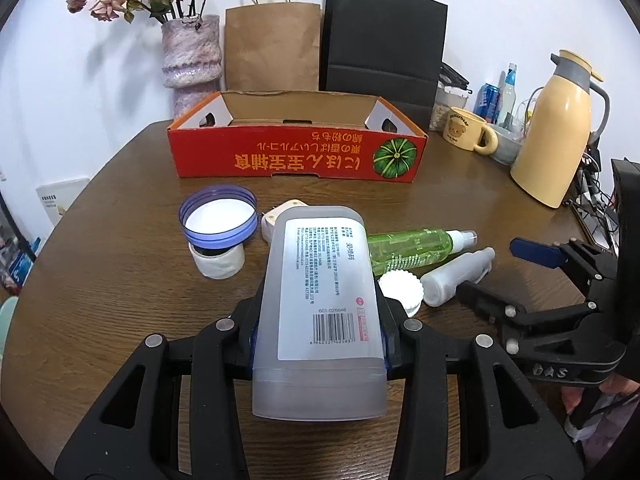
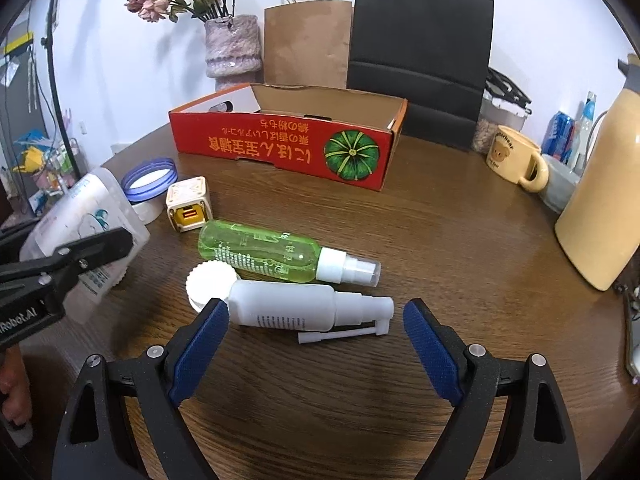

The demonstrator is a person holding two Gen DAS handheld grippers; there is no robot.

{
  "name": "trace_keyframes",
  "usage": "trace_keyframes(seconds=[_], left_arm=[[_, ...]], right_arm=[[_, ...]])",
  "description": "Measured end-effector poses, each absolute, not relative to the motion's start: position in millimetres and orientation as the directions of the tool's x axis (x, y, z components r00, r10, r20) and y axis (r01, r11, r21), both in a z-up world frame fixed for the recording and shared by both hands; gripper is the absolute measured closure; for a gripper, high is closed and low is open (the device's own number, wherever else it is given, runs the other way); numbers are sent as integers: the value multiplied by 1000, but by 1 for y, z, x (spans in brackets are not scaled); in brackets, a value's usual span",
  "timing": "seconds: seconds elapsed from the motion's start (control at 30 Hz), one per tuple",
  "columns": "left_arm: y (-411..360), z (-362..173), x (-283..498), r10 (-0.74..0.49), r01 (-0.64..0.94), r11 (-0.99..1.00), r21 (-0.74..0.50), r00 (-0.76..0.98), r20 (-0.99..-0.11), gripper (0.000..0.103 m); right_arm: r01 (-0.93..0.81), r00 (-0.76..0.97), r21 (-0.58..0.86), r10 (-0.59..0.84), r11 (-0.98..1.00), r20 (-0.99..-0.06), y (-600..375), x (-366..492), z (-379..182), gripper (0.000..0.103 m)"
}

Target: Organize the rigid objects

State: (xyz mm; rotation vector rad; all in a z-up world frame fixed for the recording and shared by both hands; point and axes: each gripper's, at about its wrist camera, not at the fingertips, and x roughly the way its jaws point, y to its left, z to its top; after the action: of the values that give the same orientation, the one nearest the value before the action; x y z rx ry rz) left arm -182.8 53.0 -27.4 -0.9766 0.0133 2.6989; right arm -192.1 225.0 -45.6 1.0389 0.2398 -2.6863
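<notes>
Left gripper (image 1: 320, 344) clamped on the frosted container (image 1: 320, 300), lifted off the table (image 1: 120, 300) — probably bound for the red box (image 1: 296, 152) — while the right gripper (image 2: 316, 344) hangs part-open and empty, straddling the white bottle (image 2: 288, 310) lying flat beside the green bottle (image 2: 260, 252).

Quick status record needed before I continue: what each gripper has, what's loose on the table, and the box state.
left gripper: shut on translucent container, label side up
right gripper: open, nothing held, white spray bottle lying ahead of it
loose on table: green spray bottle, white cap, cube charger, purple-rimmed lid
red box: open; visible part looks empty
</notes>
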Motion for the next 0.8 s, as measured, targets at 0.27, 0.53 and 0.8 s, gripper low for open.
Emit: trace_keyframes(seconds=[0.27, 0.53, 0.8], left_arm=[[45, -26, -185, 242, -231, -968, -101, -740, -627, 66], [42, -25, -185, 244, -225, -968, -111, -741, -626, 66], [39, -26, -187, 244, -219, -968, -120, -737, -630, 66]], right_arm=[[287, -736, -38, -195, -957, -649, 227, -192, -41, 0], [272, -692, -47, -162, -961, -703, 219, -207, -51, 0], [276, -651, -41, -156, -960, -743, 217, -220, -60, 0]])
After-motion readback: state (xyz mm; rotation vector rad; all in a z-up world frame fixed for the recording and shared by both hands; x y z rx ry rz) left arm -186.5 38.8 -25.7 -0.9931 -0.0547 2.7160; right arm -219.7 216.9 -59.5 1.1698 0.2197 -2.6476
